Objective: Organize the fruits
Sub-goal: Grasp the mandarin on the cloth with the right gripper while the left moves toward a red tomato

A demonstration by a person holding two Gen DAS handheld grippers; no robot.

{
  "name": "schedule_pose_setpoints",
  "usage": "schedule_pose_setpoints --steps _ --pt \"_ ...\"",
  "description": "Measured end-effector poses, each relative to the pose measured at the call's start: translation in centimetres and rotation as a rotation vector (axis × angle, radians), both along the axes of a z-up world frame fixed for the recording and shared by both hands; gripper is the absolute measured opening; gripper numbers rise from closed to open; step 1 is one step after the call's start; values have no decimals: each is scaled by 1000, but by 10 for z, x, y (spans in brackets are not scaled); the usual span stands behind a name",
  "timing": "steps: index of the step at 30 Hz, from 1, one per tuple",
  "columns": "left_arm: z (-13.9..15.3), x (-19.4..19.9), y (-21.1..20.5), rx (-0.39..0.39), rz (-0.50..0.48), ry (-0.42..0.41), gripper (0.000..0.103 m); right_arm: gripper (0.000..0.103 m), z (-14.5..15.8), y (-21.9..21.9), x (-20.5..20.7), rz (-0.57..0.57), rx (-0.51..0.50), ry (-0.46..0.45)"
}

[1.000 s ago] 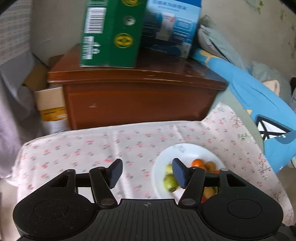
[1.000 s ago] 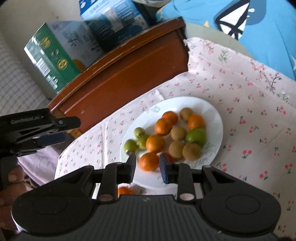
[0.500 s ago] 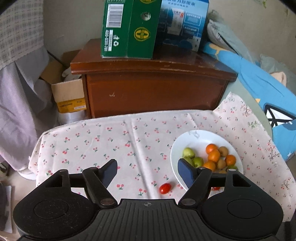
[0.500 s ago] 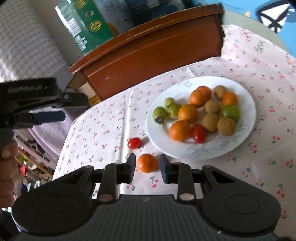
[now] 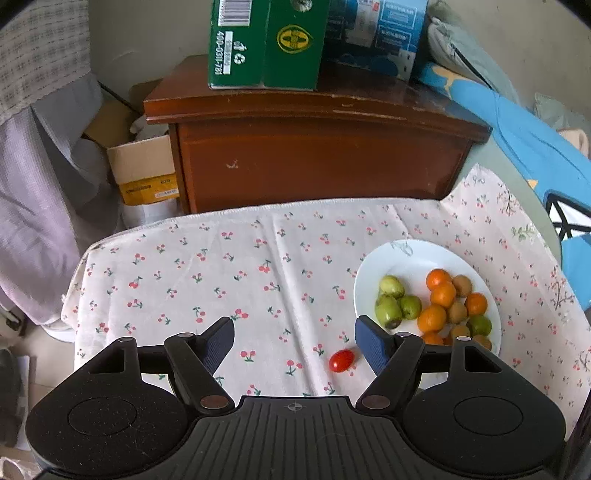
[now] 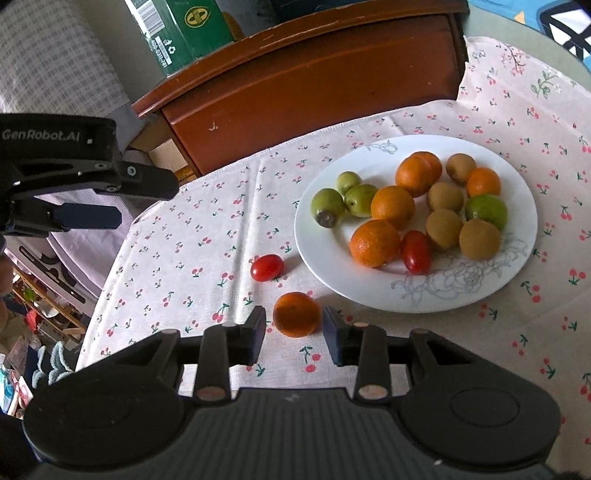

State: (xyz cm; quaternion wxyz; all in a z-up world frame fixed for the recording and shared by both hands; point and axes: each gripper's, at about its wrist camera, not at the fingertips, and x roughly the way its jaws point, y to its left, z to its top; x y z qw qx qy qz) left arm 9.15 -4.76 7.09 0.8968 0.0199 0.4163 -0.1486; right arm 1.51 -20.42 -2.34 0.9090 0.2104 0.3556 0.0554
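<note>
A white plate on the cherry-print cloth holds oranges, kiwis, green fruits and a red tomato. It also shows in the left wrist view. A loose orange lies on the cloth between the open fingers of my right gripper, with small gaps either side. A loose red tomato lies left of the plate; in the left wrist view this tomato lies near the right finger of my left gripper, which is open and empty above the cloth. The left gripper also shows in the right wrist view.
A brown wooden cabinet stands behind the table with a green box and a blue box on top. A cardboard box sits left of it. Blue bedding lies to the right.
Both grippers have pulled back and up from the plate. The loose orange and the loose tomato have come into view. The right gripper's fingers now stand around the loose orange.
</note>
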Motion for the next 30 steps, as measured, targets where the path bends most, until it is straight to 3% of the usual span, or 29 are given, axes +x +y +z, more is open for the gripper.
schedule_pose_setpoints --steps 7,11,17,22,27,30 --pt "-12 4 -3 21 -4 40 72 35 -4 6 4 1 -50 2" --pt "-19 6 -4 28 -14 60 72 29 -4 10 5 16 -91 -9" --pt "-29 4 -11 70 -46 50 72 29 4 1 1 -10 -43 32" --pt "-37 0 -18 101 -96 18 72 29 30 -17 -7 -53 -44 38" --pt "-44 -5 -26 104 -166 -28 72 29 50 -40 -12 -25 -41 27" --pt "-50 -6 -30 108 -197 -41 72 29 51 -55 -12 -35 34 36"
